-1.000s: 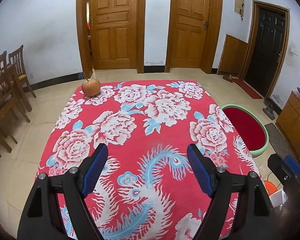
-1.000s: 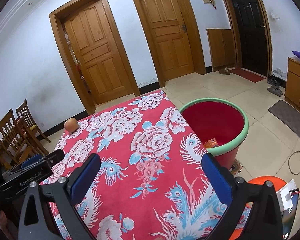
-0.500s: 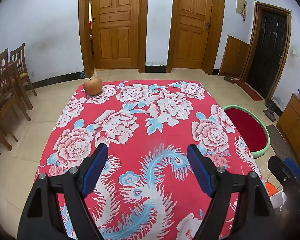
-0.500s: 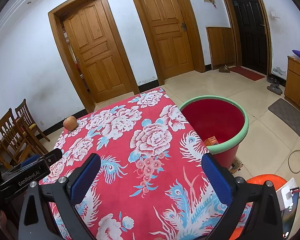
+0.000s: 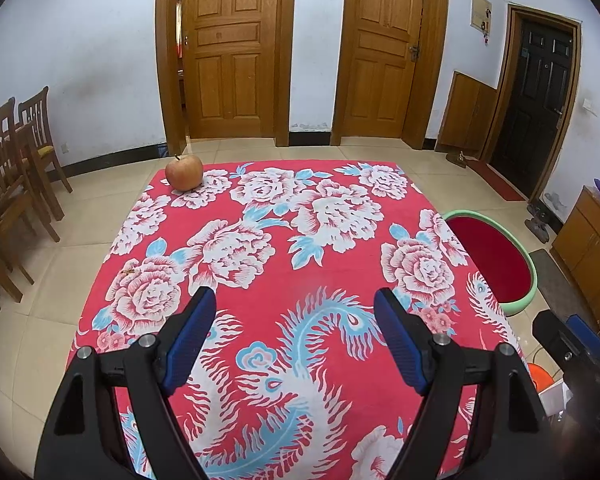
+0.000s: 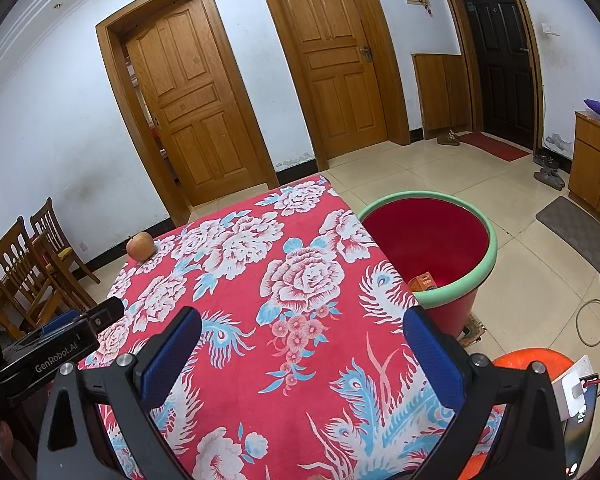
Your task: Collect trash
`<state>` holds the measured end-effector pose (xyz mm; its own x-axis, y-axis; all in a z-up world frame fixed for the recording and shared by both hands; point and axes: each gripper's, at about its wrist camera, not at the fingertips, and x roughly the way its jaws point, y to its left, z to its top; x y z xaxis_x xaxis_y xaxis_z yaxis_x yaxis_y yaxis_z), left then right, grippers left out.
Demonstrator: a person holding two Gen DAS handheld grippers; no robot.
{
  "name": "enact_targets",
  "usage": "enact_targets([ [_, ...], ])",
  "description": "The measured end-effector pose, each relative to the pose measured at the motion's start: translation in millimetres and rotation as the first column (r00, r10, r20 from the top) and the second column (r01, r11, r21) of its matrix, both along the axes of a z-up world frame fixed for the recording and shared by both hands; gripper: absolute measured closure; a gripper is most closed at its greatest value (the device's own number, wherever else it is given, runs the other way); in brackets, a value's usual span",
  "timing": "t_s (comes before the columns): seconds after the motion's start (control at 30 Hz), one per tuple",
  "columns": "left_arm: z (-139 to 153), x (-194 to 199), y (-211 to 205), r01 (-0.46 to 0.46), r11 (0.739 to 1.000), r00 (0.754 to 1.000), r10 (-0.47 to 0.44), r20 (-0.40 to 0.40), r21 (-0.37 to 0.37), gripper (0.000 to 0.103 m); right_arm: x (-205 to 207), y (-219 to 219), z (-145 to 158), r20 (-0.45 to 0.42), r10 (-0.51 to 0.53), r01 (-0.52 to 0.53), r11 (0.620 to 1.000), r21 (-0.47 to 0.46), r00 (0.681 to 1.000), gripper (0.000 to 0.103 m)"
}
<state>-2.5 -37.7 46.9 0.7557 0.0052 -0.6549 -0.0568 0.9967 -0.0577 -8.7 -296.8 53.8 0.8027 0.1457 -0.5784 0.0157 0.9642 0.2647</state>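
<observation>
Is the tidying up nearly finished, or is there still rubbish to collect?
One small orange box already lies in the red bin beside the table. Nothing is in hand: the left tool and right tool are both open and empty. Only an apple sits on the tablecloth, at the far corner.

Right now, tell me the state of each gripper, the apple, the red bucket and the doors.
Left gripper: open, empty.
Right gripper: open, empty.
Reddish-yellow apple: upright on floral red tablecloth.
Green-rimmed red plastic bucket: holds small orange box.
Left wooden door: ajar.
Middle wooden door: closed.
Black door: closed.
</observation>
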Motion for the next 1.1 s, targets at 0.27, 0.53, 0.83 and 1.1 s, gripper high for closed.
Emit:
enact_targets([
  [0.27, -0.2, 0.1, -0.3, 0.0, 1.0, 1.0, 0.0, -0.002, 0.001, 0.022, -0.1, 0.2, 0.2, -0.001, 0.0, 0.0, 1.0, 0.001, 1.0, 0.0],
  [0.53, -0.5, 0.0, -0.5, 0.0, 1.0, 1.0, 0.0, -0.002, 0.0, 0.022, -0.9, -0.1, -0.8, -0.001, -0.002, 0.002, 1.0, 0.001, 1.0, 0.0],
  [0.83, 0.0, 0.1, -0.5, -0.001, 1.0, 1.0, 0.001, -0.001, -0.001, 0.022, 0.2, -1.7, 0.2, -0.001, 0.0, 0.0, 1.0, 0.001, 1.0, 0.0],
  [1.1, 0.3, 0.2, -0.7, 0.0, 1.0, 1.0, 0.0, -0.001, -0.001, 0.022, 0.2, -1.9, 0.7, -0.001, 0.0, 0.0, 1.0, 0.002, 1.0, 0.0],
])
